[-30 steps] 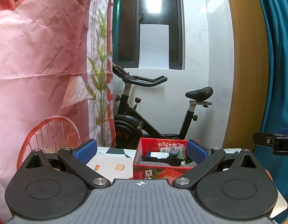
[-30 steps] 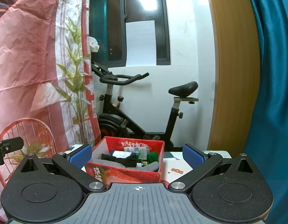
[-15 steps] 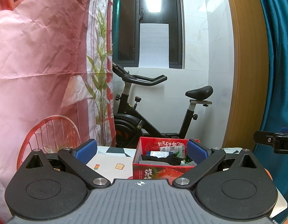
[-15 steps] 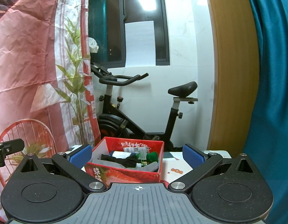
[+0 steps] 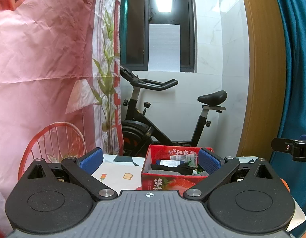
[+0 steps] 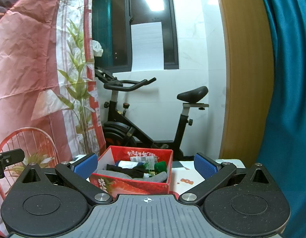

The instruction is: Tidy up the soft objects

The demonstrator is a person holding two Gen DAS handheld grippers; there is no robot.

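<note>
A red strawberry-print box [image 5: 162, 180] [image 6: 133, 184] stands on a white table [image 5: 117, 170]. It holds soft things: a grey cloth [image 6: 113, 173], a black fabric piece [image 6: 131, 170], a green item [image 6: 160, 166] and a white labelled packet [image 6: 143, 158]. My left gripper [image 5: 150, 161] is open and empty, above the table in front of the box. My right gripper [image 6: 146, 162] is open and empty, also in front of the box. Part of the right gripper shows at the right edge of the left wrist view [image 5: 291, 150].
The tablecloth carries small food prints [image 5: 128, 176]. Behind the table stand a black exercise bike [image 5: 153, 119], a pink patterned sheet [image 5: 44, 59], a red wire chair [image 5: 53, 138], a wooden door frame [image 5: 261, 69] and a teal curtain [image 5: 295, 59].
</note>
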